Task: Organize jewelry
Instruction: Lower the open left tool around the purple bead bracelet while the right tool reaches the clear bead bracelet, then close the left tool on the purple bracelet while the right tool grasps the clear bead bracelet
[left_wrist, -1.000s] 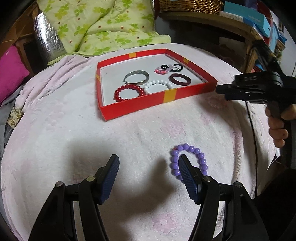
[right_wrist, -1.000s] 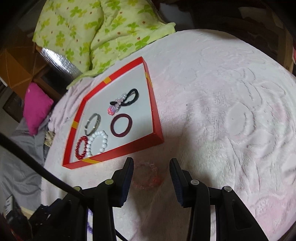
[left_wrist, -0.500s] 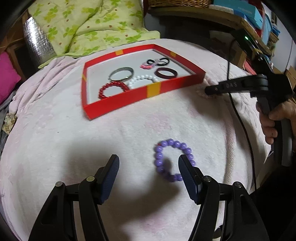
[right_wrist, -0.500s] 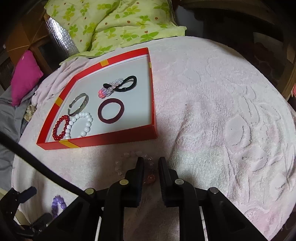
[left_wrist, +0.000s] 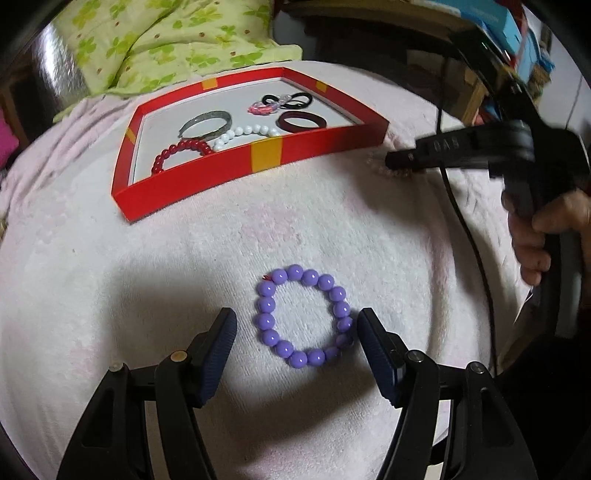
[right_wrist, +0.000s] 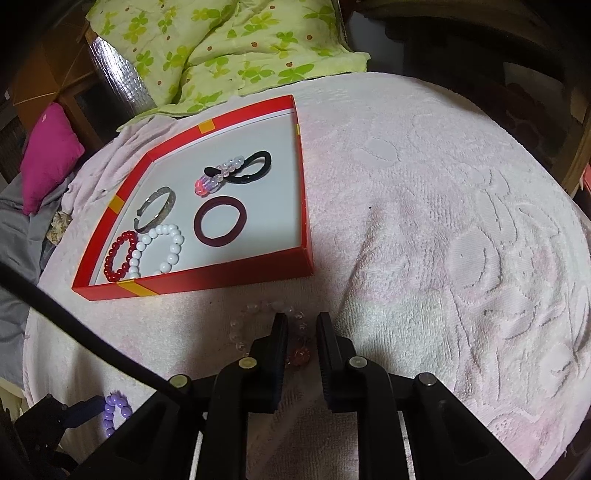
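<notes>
A purple bead bracelet lies flat on the pale pink towel. My left gripper hangs open just over it, one finger on each side, and neither pad presses on the beads. Near the red tray's right front corner lies a clear and pink bead bracelet. My right gripper is shut on its right side, with beads between the narrow jaws. The tray holds a red bead bracelet, a white bead bracelet, a silver bangle, a maroon band and a black hair tie.
A green flowered quilt lies behind the tray and a magenta cushion sits at the far left. Wooden shelves with blue boxes stand to the right. A black cable crosses the right wrist view. A hand grips the right gripper's handle.
The right gripper's jaws have closed onto the clear bead bracelet. The left gripper has dropped and shifted, so the purple bracelet now lies between its fingers rather than at its right finger.
</notes>
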